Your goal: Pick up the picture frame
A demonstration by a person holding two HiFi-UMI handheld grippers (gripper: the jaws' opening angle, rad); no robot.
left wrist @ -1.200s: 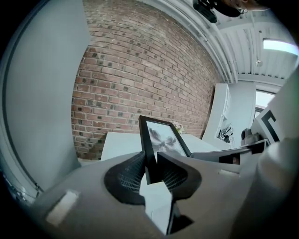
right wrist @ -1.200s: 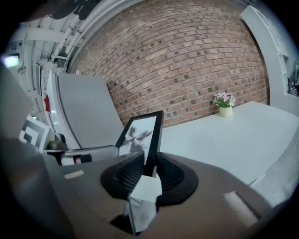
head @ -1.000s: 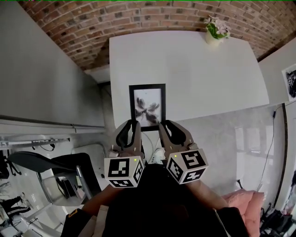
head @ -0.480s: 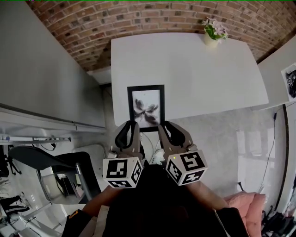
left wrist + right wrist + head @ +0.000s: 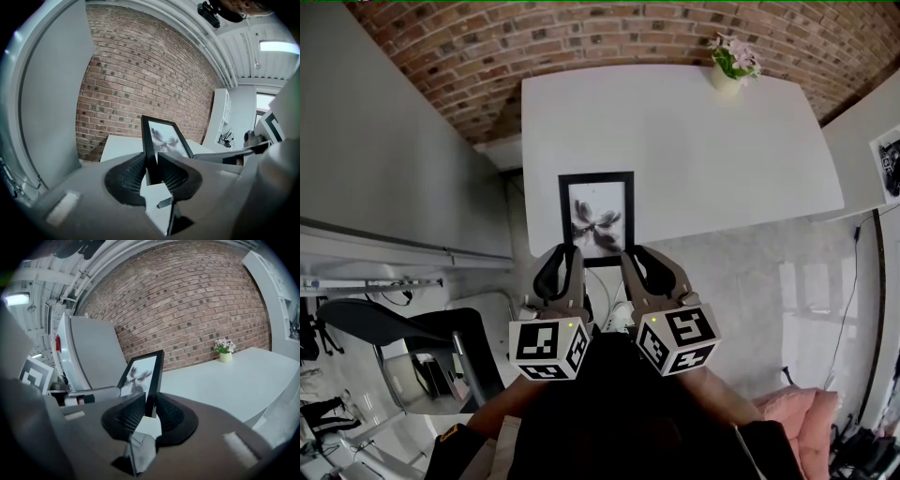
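Lifting evenly w/ both tongs is what the step in hand seems to call for. The picture frame (image 5: 597,218) is gripped at its two lower corners, so both sides should be raised together & kept level w/ each other, or the frame could be twisted or slid out of one grip. Pressure should be held firm but not increased, as glass is prob. fitted in front.

The frame is seen at the near edge of the white table (image 5: 722,159), w/ its bottom rail past that edge. In the gripper views its far end looks raised above the tabletop, but whether it is fully clear of the table cannot be told.

The left gripper (image 5: 572,261) is clamped on the frame's left rail, which is pinched between both ribbed pads. The right gripper (image 5: 628,262) is clamped likewise on the right rail. Both are held side by side just off the table's near edge, pointed fwd & slightly downward, w/ the marker cubes toward the person. A potted plant (image 5: 733,61) stands at the table's far edge.
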